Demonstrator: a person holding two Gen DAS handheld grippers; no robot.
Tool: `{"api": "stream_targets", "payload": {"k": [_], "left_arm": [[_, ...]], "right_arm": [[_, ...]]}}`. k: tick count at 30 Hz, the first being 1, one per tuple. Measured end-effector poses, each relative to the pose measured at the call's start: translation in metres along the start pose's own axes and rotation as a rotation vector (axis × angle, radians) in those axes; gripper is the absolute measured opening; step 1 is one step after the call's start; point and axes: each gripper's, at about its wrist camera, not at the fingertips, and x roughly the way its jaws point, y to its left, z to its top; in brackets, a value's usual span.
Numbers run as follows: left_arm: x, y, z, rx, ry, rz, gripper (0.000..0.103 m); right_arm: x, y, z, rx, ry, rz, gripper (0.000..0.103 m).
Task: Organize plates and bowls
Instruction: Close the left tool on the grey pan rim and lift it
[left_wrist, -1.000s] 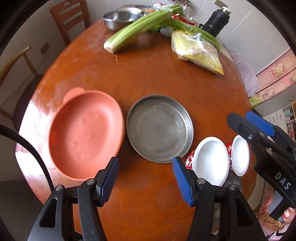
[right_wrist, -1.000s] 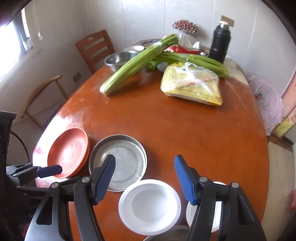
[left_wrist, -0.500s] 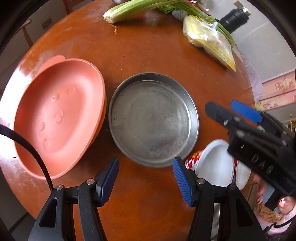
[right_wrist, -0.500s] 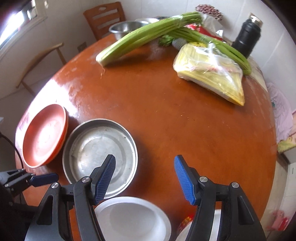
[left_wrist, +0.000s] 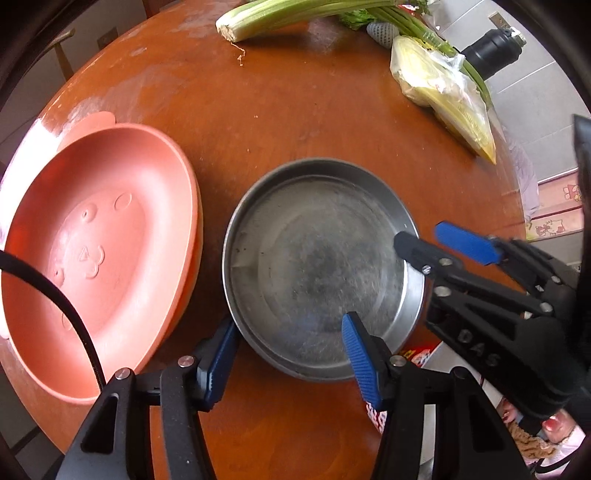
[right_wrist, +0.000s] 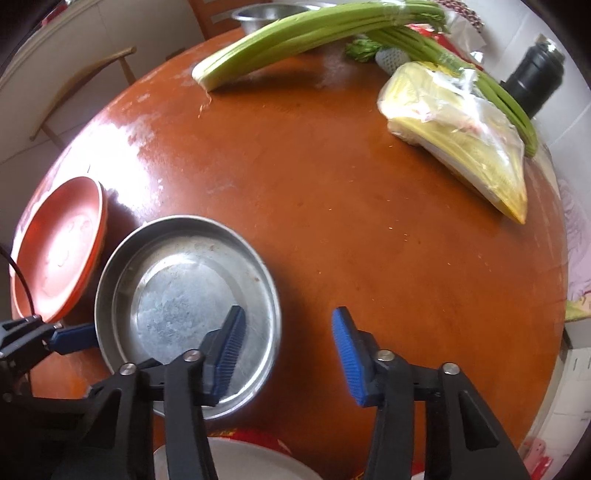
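Observation:
A round metal pan (left_wrist: 317, 266) (right_wrist: 184, 295) sits on the brown table beside a stack of orange plates (left_wrist: 99, 251) (right_wrist: 59, 247). My left gripper (left_wrist: 288, 358) points down over the pan's near left rim, one pad outside and one inside. Its jaws are closing and the pads are not touching the rim. My right gripper (right_wrist: 288, 350) (left_wrist: 424, 236) straddles the opposite rim the same way, jaws closing, with a gap still showing. A white bowl (right_wrist: 236, 461) lies at the table's near edge under the right gripper.
Celery stalks (right_wrist: 303, 40), a yellow plastic-wrapped pack (right_wrist: 461, 147), a black flask (right_wrist: 535, 74) and a steel bowl (right_wrist: 266, 11) fill the far side. Wooden chairs (right_wrist: 85, 85) stand beyond the table's left edge. Bare tabletop (right_wrist: 332, 206) lies between.
Both grippers have come down onto the metal pan and now straddle its rim on opposite sides. Their jaws have narrowed. The white bowls have slid almost out of view.

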Motion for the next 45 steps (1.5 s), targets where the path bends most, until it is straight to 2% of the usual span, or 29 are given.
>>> {"api": "stream_targets", "payload": {"k": [3, 11, 16, 22, 31, 37, 45], "left_arm": [[0.002, -0.003, 0.004, 0.006, -0.008, -0.009, 0.044], [-0.002, -0.002, 0.012, -0.003, -0.024, -0.011, 0.042], [-0.016, -0.003, 0.013, 0.011, -0.05, -0.004, 0.042], [-0.033, -0.005, 0.011, 0.018, -0.071, -0.032, 0.042], [-0.064, -0.01, 0.005, 0.055, -0.119, -0.054, 0.042], [-0.09, -0.001, -0.001, 0.083, -0.172, -0.033, 0.042], [-0.127, 0.031, -0.007, 0.052, -0.235, -0.014, 0.042]], "right_arm": [[0.012, -0.001, 0.002, 0.007, 0.036, 0.034, 0.035], [0.013, -0.005, 0.001, 0.025, 0.029, 0.057, 0.034], [-0.003, -0.007, 0.0, 0.05, -0.012, 0.072, 0.034], [-0.028, -0.014, -0.005, 0.073, -0.058, 0.083, 0.034], [-0.071, -0.003, -0.006, 0.097, -0.123, 0.068, 0.034], [-0.095, 0.012, -0.008, 0.088, -0.163, 0.067, 0.035], [-0.118, 0.049, -0.002, 0.049, -0.209, 0.079, 0.035]]}}
